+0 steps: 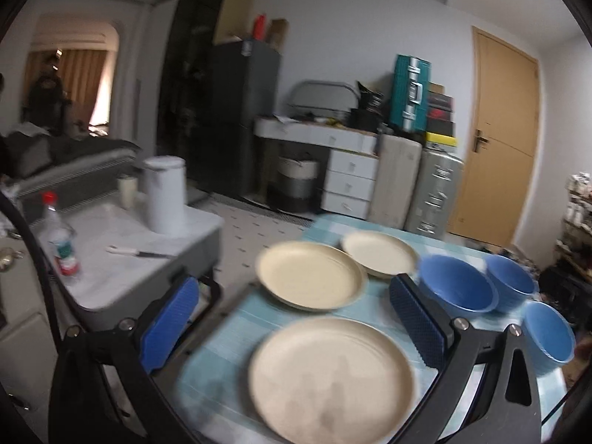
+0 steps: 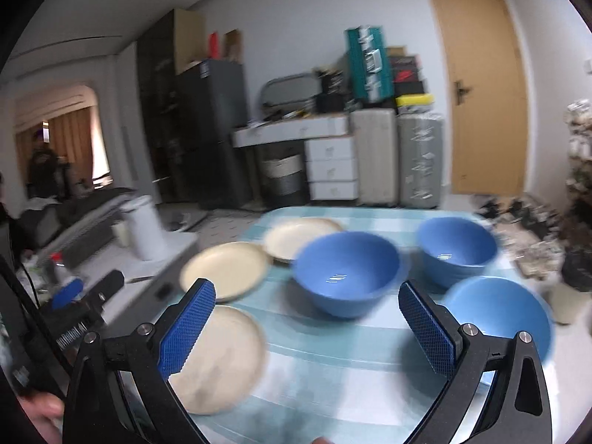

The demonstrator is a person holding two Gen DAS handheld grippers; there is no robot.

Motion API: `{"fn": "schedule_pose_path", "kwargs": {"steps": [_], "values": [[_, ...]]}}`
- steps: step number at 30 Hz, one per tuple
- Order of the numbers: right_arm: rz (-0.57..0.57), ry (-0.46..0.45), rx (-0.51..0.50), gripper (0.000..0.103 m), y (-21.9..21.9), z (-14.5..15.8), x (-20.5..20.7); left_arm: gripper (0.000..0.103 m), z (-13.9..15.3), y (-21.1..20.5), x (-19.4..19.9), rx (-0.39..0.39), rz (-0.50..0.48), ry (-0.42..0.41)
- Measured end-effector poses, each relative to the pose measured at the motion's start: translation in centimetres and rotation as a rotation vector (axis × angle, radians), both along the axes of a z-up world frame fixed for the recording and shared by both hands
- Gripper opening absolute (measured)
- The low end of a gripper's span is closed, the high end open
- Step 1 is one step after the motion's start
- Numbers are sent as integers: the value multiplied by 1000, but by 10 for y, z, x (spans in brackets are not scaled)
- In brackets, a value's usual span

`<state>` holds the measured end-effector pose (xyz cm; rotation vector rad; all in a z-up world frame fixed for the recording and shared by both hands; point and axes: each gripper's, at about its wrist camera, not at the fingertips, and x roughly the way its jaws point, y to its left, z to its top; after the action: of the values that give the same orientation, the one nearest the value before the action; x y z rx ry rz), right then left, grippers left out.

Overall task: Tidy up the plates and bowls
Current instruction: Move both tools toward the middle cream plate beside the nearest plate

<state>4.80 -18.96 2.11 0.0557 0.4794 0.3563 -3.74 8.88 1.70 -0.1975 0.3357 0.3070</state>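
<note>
Approach step, nothing stacked | left claw [image 1: 299, 310] spread wide, empty, above near plate [image 1: 331, 377] on table [image 1: 222, 336] | right claw [image 2: 307, 318] spread wide, facing nearest bowl [image 2: 347, 272] | next: lower, pinch a rim.

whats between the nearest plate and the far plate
The middle plate lies between the nearest plate and the far plate; the left wrist view shows it.

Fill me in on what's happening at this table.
A person holds a hand-held gripper in each hand above a table with a checked blue cloth. The left hand-held gripper and right hand-held gripper are open and empty. Three cream plates and three blue bowls sit separately, nothing stacked yet.
</note>
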Motion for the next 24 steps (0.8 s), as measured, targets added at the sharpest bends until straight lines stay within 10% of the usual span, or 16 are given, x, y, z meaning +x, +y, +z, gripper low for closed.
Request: {"fn": "schedule_pose_path", "kwargs": {"steps": [12, 24], "values": [[173, 280, 86, 99, 89, -24, 99, 103, -7, 68, 31, -151, 41, 87], [195, 646, 250, 97, 160, -50, 186, 101, -17, 134, 170, -293, -104, 365]]}}
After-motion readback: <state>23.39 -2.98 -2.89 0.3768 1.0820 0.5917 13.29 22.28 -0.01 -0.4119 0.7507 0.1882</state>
